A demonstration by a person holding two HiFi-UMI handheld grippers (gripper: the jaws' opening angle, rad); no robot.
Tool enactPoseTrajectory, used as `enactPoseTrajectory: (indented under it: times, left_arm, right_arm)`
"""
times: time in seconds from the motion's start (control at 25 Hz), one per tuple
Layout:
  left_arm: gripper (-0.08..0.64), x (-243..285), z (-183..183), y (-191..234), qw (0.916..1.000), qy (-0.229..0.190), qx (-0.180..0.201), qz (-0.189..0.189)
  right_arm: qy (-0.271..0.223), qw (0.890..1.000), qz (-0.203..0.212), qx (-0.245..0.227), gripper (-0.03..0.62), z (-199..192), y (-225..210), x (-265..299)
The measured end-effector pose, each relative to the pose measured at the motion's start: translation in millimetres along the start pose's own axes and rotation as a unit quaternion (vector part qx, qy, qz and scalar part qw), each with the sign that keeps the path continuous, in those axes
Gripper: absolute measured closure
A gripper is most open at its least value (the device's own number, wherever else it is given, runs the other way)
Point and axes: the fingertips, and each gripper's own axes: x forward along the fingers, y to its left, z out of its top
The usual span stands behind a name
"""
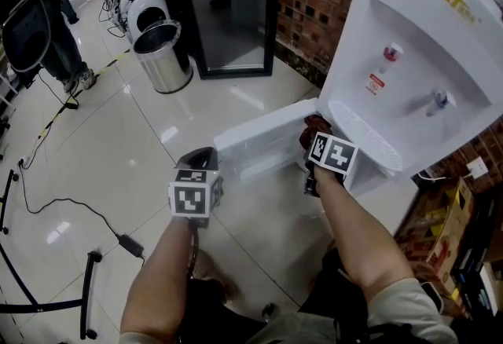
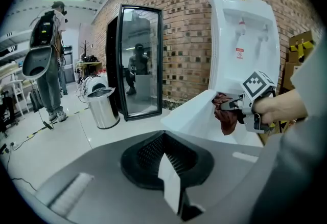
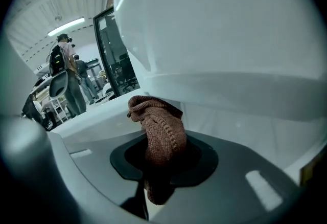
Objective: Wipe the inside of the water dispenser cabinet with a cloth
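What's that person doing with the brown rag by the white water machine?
A person holds a gripper in each hand. The right gripper is clamped on a reddish-brown cloth and holds it by the open cabinet door at the bottom of the white water dispenser, ready for wiping. The left gripper is shut, with nothing in it, and hangs off to the side.

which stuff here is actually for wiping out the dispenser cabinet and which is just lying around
For the job:
- water dispenser
- its open cabinet door
- brown cloth
- right gripper, shut on the cloth

Just lying about:
- steel bin
- black-framed mirror
- floor cable
- cardboard box
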Motion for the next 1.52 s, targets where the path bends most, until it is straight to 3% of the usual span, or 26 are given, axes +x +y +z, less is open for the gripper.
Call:
enactPoseTrajectory:
  times: [0.2,0.36,0.6,0.76,0.88,1.0,1.16,1.36,1.52]
  left_arm:
    - [0.56,2.3,7.4,20.2,0.9994,-0.007,-0.012,0.031]
    - [0.56,10.0,22.2,25.5,0.9983,-0.026,-0.05,0.017]
    - [0.56,17.8,33.0,9.5,0.9982,-0.031,-0.038,-0.034]
    - [0.56,13.6,29.1,12.7,0.9983,-0.027,-0.035,-0.037]
    - [0.56,9.4,24.8,19.5,0.9988,-0.024,-0.03,-0.029]
    - [0.56,6.8,27.7,22.8,0.9982,-0.033,-0.041,-0.029]
    - [0.512,2.4,39.5,16.1,0.9954,-0.055,-0.055,-0.055]
    - [0.492,6.9,25.2,6.0,0.9949,-0.04,-0.032,-0.086]
    - [0.486,11.9,26.7,10.4,0.9939,-0.041,-0.041,-0.094]
  right_arm:
    - [0.004,1.0,-0.011,-0.01,0.486,-4.1,-1.6,16.6]
    - [0.017,0.999,0.0,-0.044,0.486,-7.9,5.4,22.9]
    - [0.05,0.994,0.066,-0.078,0.485,-13.2,26.7,7.7]
    - [0.063,0.985,0.137,-0.08,0.483,-18.3,62.7,-23.4]
    - [0.081,0.968,0.195,-0.138,0.48,-37.2,103.7,-50.4]
    - [0.095,0.937,0.257,-0.215,0.479,-55.6,146.9,-85.0]
    - [0.089,0.901,0.33,-0.268,0.479,-78.8,193.6,-120.9]
    - [0.107,0.866,0.341,-0.348,0.479,-114.3,212.7,-122.5]
    - [0.125,0.856,0.347,-0.362,0.479,-128.4,224.3,-116.4]
